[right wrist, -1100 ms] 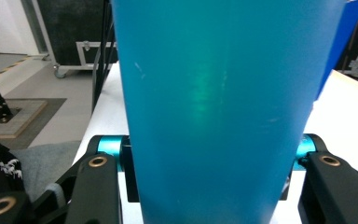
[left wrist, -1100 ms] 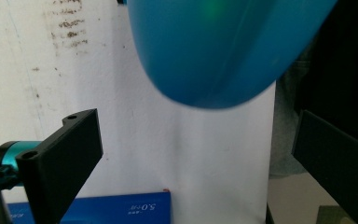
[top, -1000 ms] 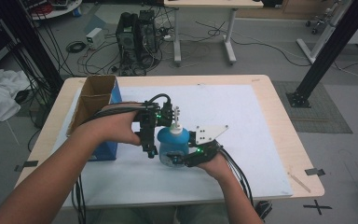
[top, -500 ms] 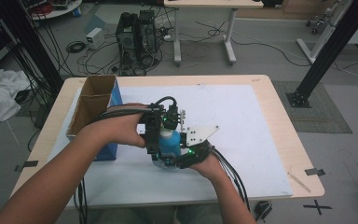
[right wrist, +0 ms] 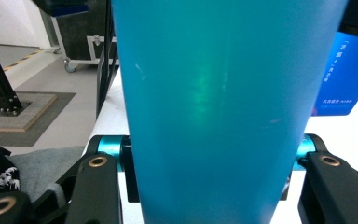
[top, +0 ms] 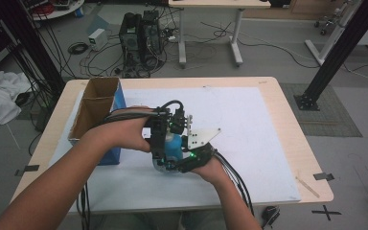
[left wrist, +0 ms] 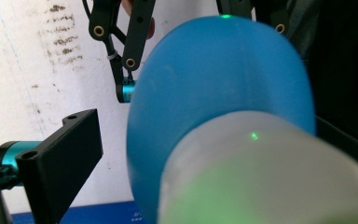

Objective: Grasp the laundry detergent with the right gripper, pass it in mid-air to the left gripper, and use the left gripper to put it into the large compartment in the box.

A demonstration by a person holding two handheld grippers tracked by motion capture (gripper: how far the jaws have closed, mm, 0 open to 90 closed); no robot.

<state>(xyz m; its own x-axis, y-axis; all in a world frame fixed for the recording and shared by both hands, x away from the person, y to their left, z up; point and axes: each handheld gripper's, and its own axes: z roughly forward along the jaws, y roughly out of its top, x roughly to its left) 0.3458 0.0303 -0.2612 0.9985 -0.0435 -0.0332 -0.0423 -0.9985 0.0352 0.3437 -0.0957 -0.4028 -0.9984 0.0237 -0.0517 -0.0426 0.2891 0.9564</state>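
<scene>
High view: near the desk's point(top: 278, 115) front edge, left of centre, the right gripper point(top: 184, 160) and left gripper point(top: 160, 143) meet around a blue plastic bottle with a frosted pale cap point(top: 172, 146), beside an open cardboard box with blue sides point(top: 98, 103).

Left gripper view: the bottle point(left wrist: 223, 79) lies between the left jaws at its cap point(left wrist: 265, 177); whether they clamp cannot be told.

Right gripper view: the right gripper point(right wrist: 209, 163) grasps the bottle's body point(right wrist: 214, 93) firmly. Judged best: hold the body still, seat the left jaws squarely on the cap before twisting.
</scene>
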